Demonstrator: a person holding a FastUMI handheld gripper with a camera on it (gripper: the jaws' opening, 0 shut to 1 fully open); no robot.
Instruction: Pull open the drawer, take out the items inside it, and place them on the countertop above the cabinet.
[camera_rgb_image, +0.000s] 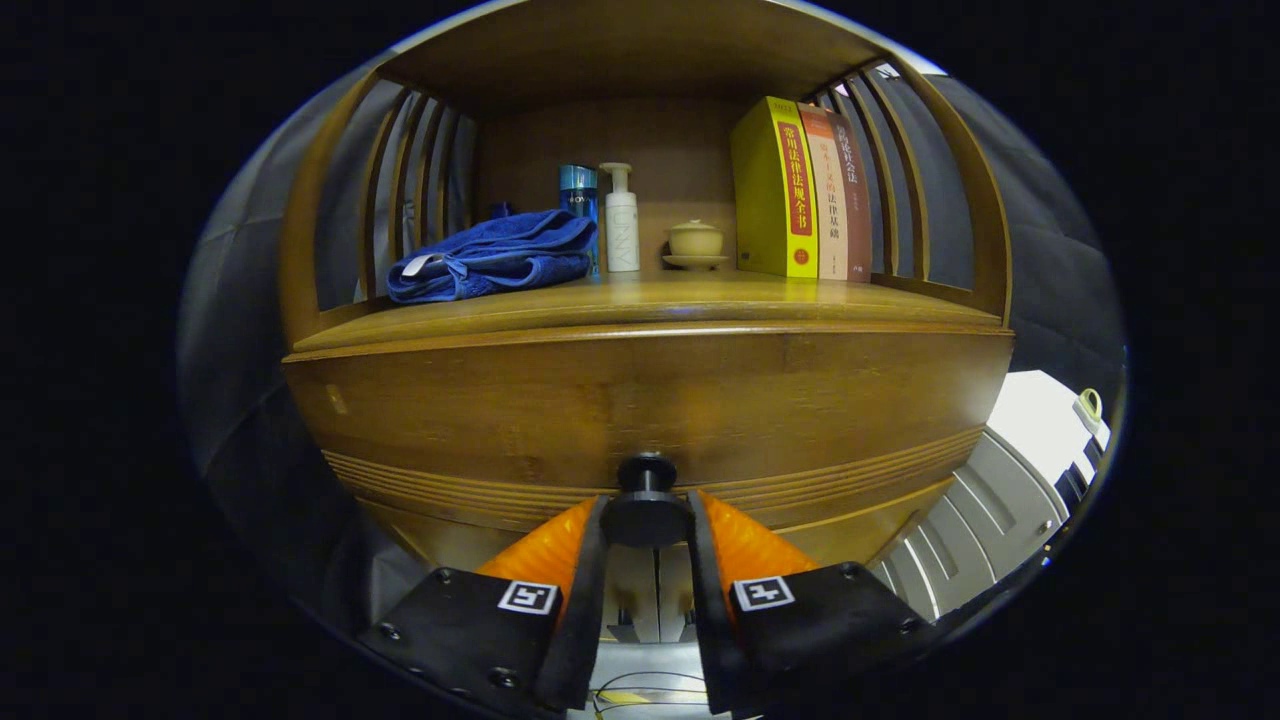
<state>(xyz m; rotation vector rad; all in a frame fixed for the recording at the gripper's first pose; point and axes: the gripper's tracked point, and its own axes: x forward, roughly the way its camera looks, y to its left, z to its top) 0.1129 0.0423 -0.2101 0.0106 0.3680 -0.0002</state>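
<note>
A wooden cabinet fills the scene, with its drawer front (640, 400) right in front of me. The drawer's round dark knob (647, 498) sits between my fingertips, and my gripper (647, 515) is shut on it, one finger pressing each side. Above the drawer front runs the wooden countertop (650, 300). The drawer's inside is hidden behind its front panel.
On the countertop lie a folded blue towel (495, 258), a blue bottle (578, 195), a white pump bottle (621, 220), a small lidded cup on a saucer (695, 243) and three upright books (795, 190). Slatted wooden rails (900, 180) close both sides. White and grey equipment (1010, 470) stands right of the cabinet.
</note>
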